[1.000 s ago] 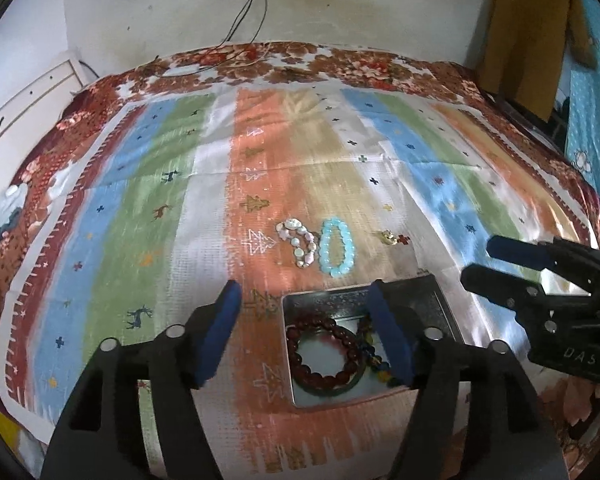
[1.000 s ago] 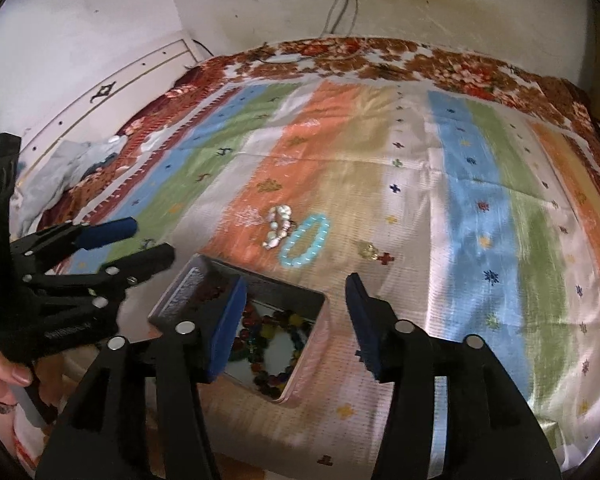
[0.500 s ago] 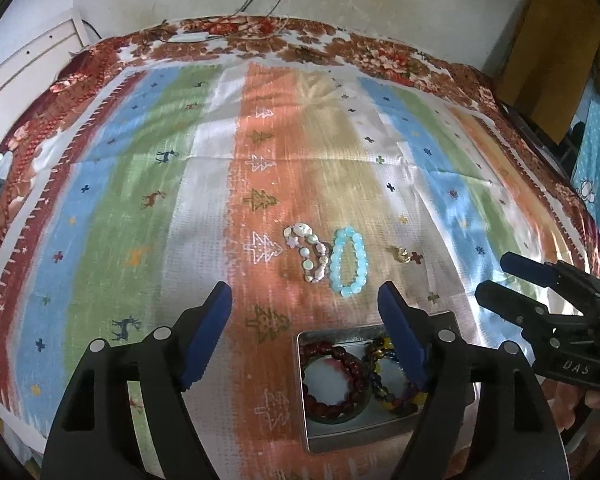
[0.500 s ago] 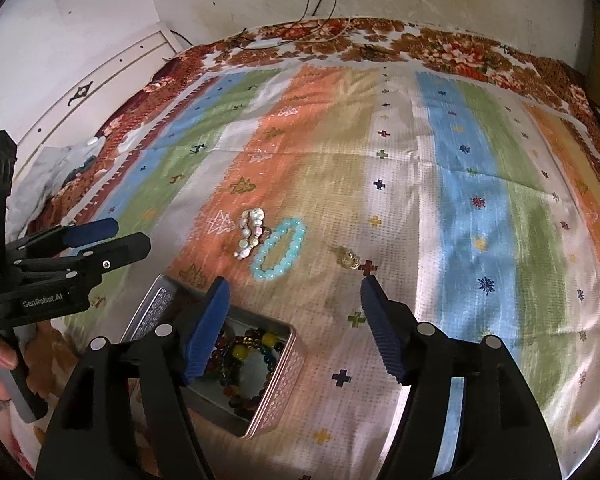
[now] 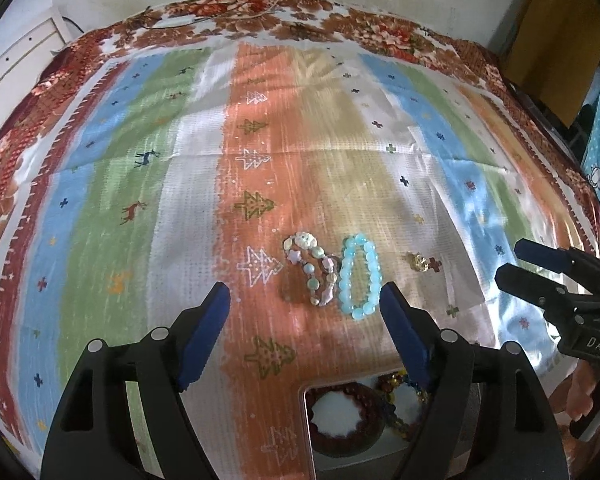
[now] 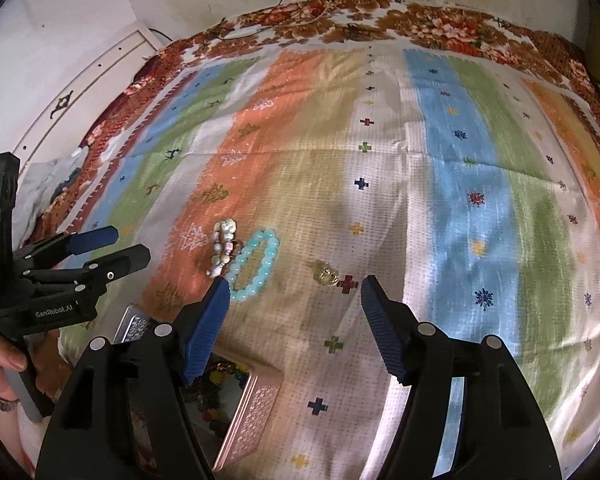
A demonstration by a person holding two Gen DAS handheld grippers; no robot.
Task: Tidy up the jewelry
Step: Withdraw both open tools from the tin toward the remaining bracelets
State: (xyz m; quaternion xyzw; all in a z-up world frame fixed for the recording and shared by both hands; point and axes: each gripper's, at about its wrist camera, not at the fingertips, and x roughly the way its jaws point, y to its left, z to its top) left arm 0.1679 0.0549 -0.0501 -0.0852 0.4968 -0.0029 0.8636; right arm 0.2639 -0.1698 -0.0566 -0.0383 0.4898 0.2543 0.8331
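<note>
With both the left gripper [image 5: 304,304] and right gripper [image 6: 294,292] spread wide and empty, I judge it best to straddle the turquoise bracelet [image 5: 359,276] at twelve o'clock, pinching one side cleanly without snagging the shell bracelet [image 5: 310,268] touching it at nine o'clock.

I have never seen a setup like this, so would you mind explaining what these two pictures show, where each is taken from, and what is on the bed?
There is no robot here. A person holds a hand-held two-finger gripper in each hand, and each gripper carries a fisheye camera looking forward along its blue-padded fingers. One picture comes from the left gripper, the other from the right gripper; each also catches the other gripper at its edge. Both are open and hold nothing.

On the striped bedspread lie a pale shell bracelet, a light blue bead bracelet beside it, and a small gold piece, too small to identify. Nearest the cameras sits a metal tin already holding a dark red bracelet and multicoloured beads.
</note>
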